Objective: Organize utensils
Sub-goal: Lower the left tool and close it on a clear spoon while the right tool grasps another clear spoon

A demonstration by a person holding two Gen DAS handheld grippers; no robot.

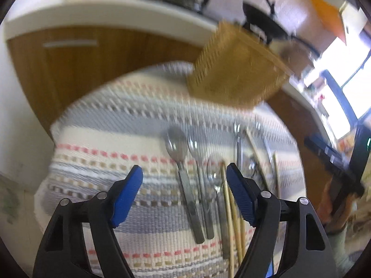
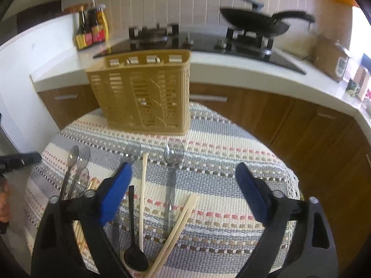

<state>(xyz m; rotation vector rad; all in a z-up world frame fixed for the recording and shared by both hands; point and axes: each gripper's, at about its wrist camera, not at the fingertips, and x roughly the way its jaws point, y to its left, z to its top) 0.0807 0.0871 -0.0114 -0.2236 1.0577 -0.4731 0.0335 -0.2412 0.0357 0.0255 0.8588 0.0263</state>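
Note:
A tan slotted utensil basket (image 2: 143,92) stands upright at the far side of a striped woven mat (image 2: 220,162); it also shows blurred in the left wrist view (image 1: 234,69). Clear plastic spoons (image 1: 185,176) and wooden chopsticks (image 1: 231,213) lie on the mat just ahead of my open, empty left gripper (image 1: 184,173). In the right wrist view a clear spoon (image 2: 172,173), a black spoon (image 2: 134,241), single chopstick (image 2: 143,197), a chopstick pair (image 2: 178,229) and more clear spoons (image 2: 74,173) lie between and left of the fingers of my open, empty right gripper (image 2: 183,173).
The mat covers a small round table in front of wooden cabinets (image 2: 301,120) under a white counter (image 2: 255,69). On the counter are a gas hob (image 2: 162,37), a black pan (image 2: 255,22), sauce bottles (image 2: 91,29) and a rice cooker (image 2: 331,58).

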